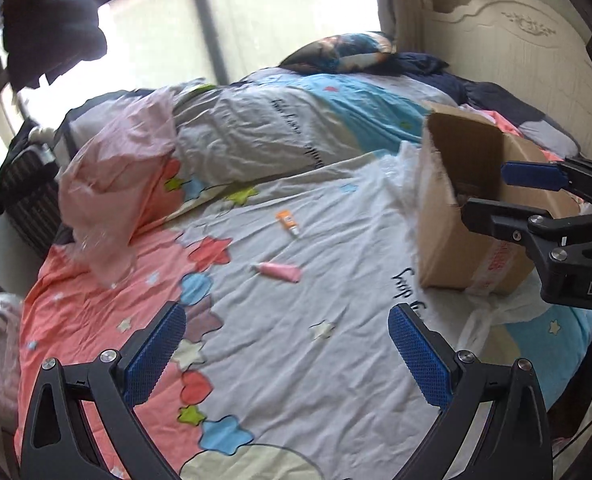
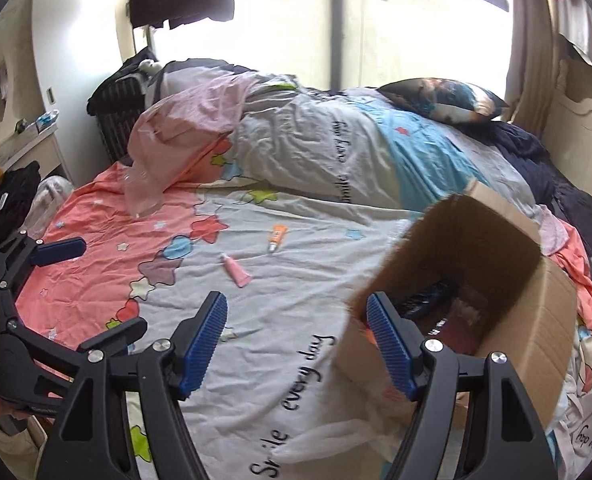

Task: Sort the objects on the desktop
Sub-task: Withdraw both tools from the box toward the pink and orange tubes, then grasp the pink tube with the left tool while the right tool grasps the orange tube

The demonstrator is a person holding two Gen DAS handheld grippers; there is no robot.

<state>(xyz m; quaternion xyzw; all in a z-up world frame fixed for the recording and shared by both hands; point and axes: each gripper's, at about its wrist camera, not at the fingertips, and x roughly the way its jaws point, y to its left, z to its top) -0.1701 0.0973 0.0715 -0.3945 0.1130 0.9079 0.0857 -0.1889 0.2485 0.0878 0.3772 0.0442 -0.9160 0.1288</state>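
My left gripper [image 1: 287, 354] stands wide apart and empty above the bed [image 1: 336, 360]. My right gripper [image 2: 298, 346] is also spread with nothing between its pads, at the near rim of the cardboard box [image 2: 536, 320] in the right of the frame. Dark items lie inside the box; I cannot tell what they are. A pink tube [image 2: 235, 272] and an orange tube [image 2: 276, 236] lie apart on the sheet mid-frame, unobstructed. A rumpled quilt [image 2: 316, 140] is heaped behind them.
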